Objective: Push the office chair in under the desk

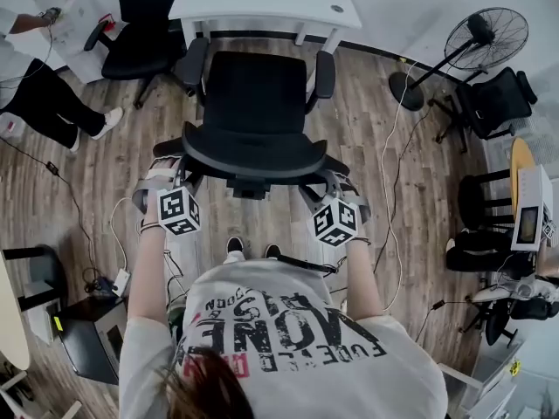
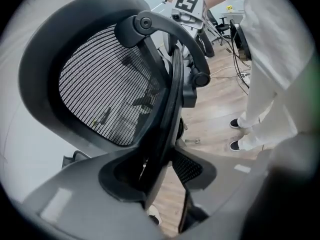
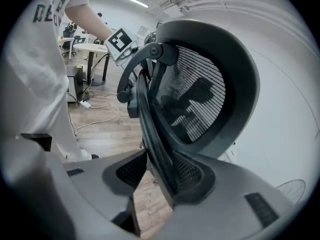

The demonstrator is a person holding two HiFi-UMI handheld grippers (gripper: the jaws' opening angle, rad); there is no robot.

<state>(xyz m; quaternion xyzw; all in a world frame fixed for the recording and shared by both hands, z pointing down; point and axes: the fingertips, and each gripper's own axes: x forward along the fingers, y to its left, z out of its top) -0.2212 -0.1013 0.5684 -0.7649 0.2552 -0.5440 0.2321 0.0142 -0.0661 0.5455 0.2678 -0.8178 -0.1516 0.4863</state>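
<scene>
Where it is: the office chair [image 1: 253, 103] sits mid-frame in the head view. It faces the white table [image 1: 262, 3] at the top, with the armrests about level with the table's front edge and the seat not under it yet.
Left tongs [image 2: 162, 171]: clamped down on the left edge of the mesh backrest [image 2: 107, 84], with the hard rim pinched between the jaws.
Right tongs [image 3: 160, 179]: same deal on the right edge, with the jaws closed onto the rim.
How it'll handle: I'd guess fairly heavy but an easy roller. The frame looks stiff, while the mesh looks springy and is no good for pushing on.
Where to hold: the rigid plastic rim, both sides evenly, or it'll probably swivel instead of going straight.
Floor: wood-look planks [image 1: 384, 173], smooth. A white cable [image 1: 389, 190] runs down the right, close to the chair's path.
Room: a pedestal fan [image 1: 485, 37] is at the upper right, and spare chairs sit at the upper left [image 1: 140, 42] and right [image 1: 498, 103]. Another person [image 1: 44, 94] stands at the far left.
</scene>
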